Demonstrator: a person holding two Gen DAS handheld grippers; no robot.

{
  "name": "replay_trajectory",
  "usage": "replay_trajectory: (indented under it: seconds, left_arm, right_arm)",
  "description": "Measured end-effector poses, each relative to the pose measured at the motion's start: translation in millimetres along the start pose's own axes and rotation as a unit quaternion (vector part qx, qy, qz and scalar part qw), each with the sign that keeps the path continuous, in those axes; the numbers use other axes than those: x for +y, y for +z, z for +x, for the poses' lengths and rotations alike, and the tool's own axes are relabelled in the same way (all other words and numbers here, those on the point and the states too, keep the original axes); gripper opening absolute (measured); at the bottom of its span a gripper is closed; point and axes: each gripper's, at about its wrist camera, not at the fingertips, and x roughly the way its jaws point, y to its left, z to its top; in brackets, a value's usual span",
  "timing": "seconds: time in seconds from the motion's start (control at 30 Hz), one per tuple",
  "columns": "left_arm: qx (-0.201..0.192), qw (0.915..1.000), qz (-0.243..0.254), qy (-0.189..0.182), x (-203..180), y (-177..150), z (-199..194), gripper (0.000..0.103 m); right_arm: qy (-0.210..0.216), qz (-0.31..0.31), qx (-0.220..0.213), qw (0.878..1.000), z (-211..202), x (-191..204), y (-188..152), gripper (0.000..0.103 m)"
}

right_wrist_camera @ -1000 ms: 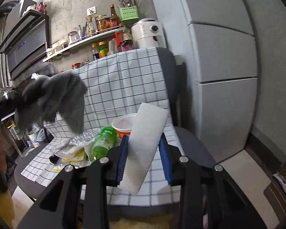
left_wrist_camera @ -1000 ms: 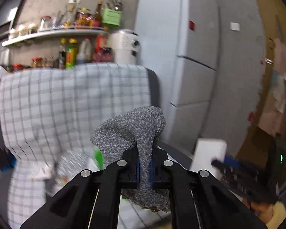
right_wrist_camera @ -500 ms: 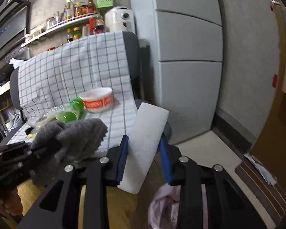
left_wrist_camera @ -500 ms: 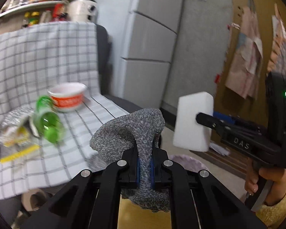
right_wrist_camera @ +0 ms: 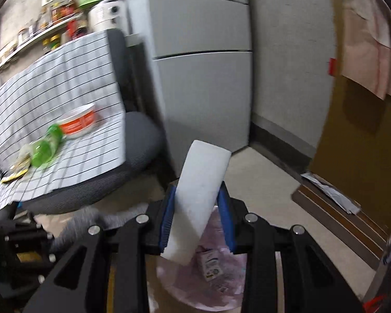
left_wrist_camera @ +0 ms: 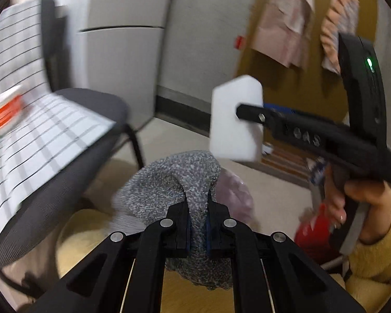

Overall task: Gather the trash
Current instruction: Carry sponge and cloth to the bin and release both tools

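A white foam block (right_wrist_camera: 199, 200) is clamped between the blue pads of the right gripper (right_wrist_camera: 197, 215), its long axis tilted, the upper end leaning up and to the right in the right wrist view and the lower end hanging below the pads. In the left wrist view the same block (left_wrist_camera: 236, 122) is seen broadside, projecting beyond the fingertips. A grey knitted cloth (left_wrist_camera: 179, 182) is pinched in the nearly closed left gripper (left_wrist_camera: 197, 224), bunched above the pads and drooping below them. A pink-lined trash bin (right_wrist_camera: 216, 274) is seen directly beneath the foam block, with a small carton (right_wrist_camera: 209, 264) lying inside it. On the checked cloth (right_wrist_camera: 65, 99) over the chair, a green bottle (right_wrist_camera: 45, 147) and a red-and-white bowl (right_wrist_camera: 78, 122) are left, well apart from both grippers.
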Motion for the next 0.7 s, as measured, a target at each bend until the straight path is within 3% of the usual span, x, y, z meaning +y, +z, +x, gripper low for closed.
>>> replay_trajectory:
  seconds: [0.13,0.3,0.4,0.43,0.47,0.7]
  left_arm:
    - [0.019,0.9991,0.036,-0.008,-12,8,29,0.009]
    - [0.06,0.9973,0.041,-0.005,-7,11,76,0.014]
    - [0.074,0.9969,0.027,-0.001,-1,13,94,0.036]
    - [0.078,0.9968,0.021,-0.002,0,14,98,0.049]
    - [0.079,0.9968,0.014,-0.002,3,13,100,0.053]
    - [0.052,0.9979,-0.029,0.024,24,17,82,0.053]
  right_arm:
    - [-0.018,0.021,-0.002,1.0,2,-22,-2,0.032]
    - [-0.032,0.03,0.008,0.999,12,-36,-10,0.032]
    - [-0.038,0.035,0.018,0.999,20,-42,-16,0.032]
    - [-0.04,0.037,0.022,0.998,23,-44,-18,0.032]
    - [-0.04,0.039,0.025,0.998,25,-47,-19,0.032]
    - [-0.038,0.045,0.049,0.997,42,-50,-34,0.034]
